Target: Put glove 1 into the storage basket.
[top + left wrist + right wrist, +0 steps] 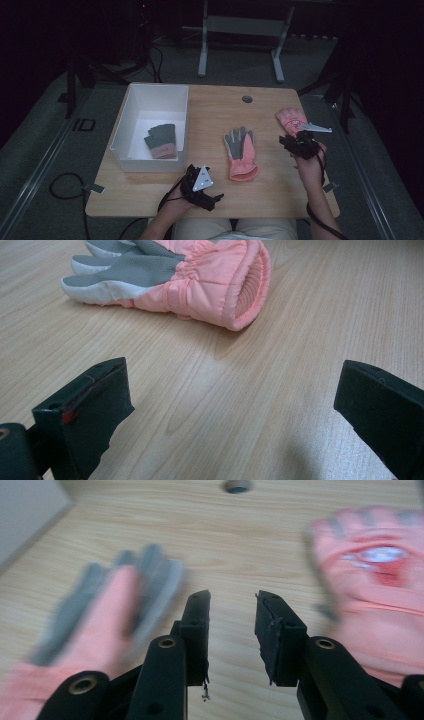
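From the high view we count three gloves against the white bin [131,117]: one grey glove [161,140] already inside it, and on the desk [210,115] a pink glove [240,153] just right of it and a second pink glove [291,120] farther right, apparently waiting their turn. In the left gripper view our left claw [235,405] stands wide apart and empty, facing the nearer glove's cuff. In the right gripper view our right claw [232,612] is partly spread, grips nothing, and hovers between both pink gloves.

pink glove, grey palm [242,152]: flat on tabletop centre, palm up, cuff toward person | second pink glove [291,120]: flat, at right edge
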